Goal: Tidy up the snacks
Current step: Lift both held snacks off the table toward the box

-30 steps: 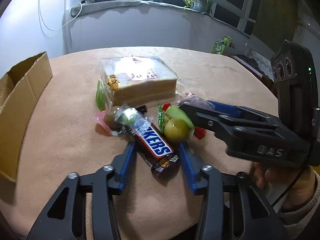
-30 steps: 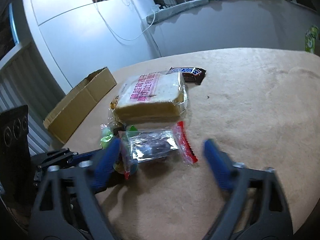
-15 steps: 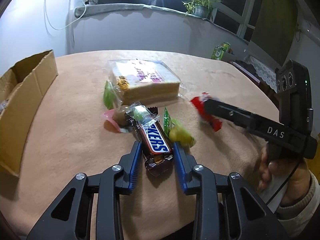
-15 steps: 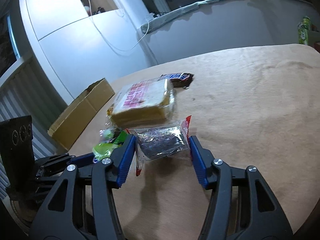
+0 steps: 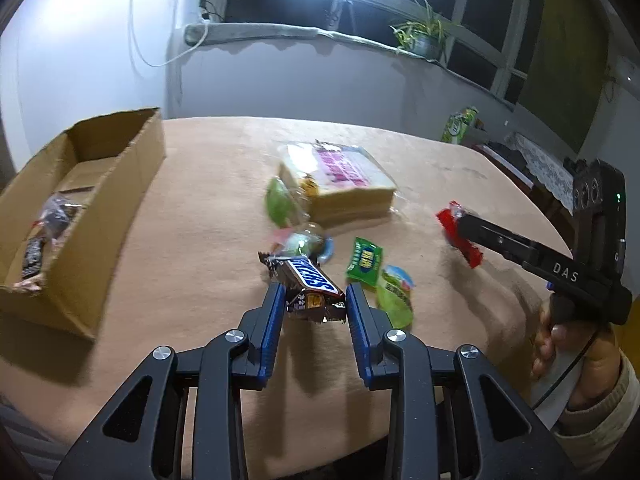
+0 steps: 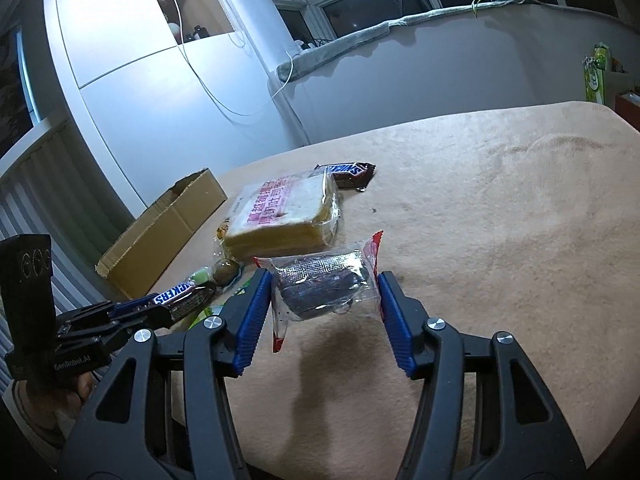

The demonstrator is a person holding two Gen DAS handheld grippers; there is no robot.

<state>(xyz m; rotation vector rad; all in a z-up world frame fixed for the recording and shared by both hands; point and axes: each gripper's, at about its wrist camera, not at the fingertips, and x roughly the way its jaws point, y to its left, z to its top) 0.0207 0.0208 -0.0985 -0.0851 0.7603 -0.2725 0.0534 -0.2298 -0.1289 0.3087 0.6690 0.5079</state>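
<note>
My left gripper [image 5: 314, 306] is shut on a Snickers bar [image 5: 306, 282], lifted just off the tan tablecloth. My right gripper [image 6: 324, 294] is shut on a clear packet with red ends and a dark snack inside [image 6: 324, 284], also held off the table. That packet [image 5: 458, 234] shows red at the right gripper's tip in the left wrist view. The held Snickers bar [image 6: 180, 294] appears at lower left in the right wrist view. A wrapped sandwich [image 5: 340, 184] lies mid-table, with a second Snickers bar [image 6: 348, 172] behind it. Small green snack packets [image 5: 364, 260] lie loose nearby.
An open cardboard box [image 5: 132, 152] stands at the table's left edge with a couple of wrapped snacks [image 5: 48, 224] inside. A person's hand [image 5: 568, 348] holds the right gripper. A green carton [image 5: 460, 124] sits beyond the table's far right. A potted plant [image 5: 422, 38] is on the window ledge.
Both grippers closed on their snacks and lifted them. The left one drew back with the Snickers bar, bringing the box into view. The right one carried the red-ended packet away from the pile.
</note>
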